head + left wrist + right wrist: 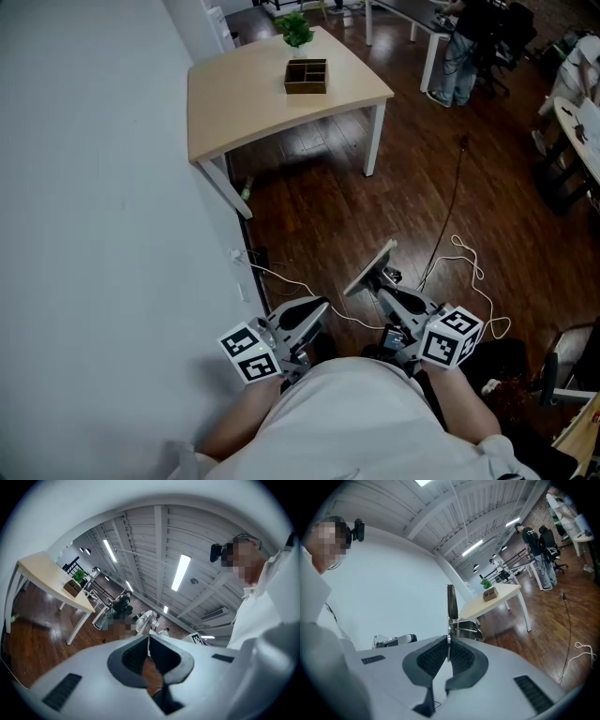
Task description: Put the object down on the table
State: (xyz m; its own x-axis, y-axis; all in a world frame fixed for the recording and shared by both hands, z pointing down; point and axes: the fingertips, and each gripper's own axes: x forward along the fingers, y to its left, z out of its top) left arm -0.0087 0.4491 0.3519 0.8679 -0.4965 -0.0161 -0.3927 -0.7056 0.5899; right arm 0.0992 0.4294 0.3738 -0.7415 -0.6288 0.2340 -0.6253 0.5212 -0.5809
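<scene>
I hold both grippers low, close to my body, over the dark wood floor [412,187]. My right gripper [448,645] pinches a thin flat board [451,603] by its bottom edge. The board has a metal clip on it and sticks up, tilted. My left gripper [149,641] has its jaws pressed together with nothing in them. The table [234,108] is well apart from me, by the white wall [94,234]. A small wooden box [307,76] and a green plant [296,30] sit on it.
</scene>
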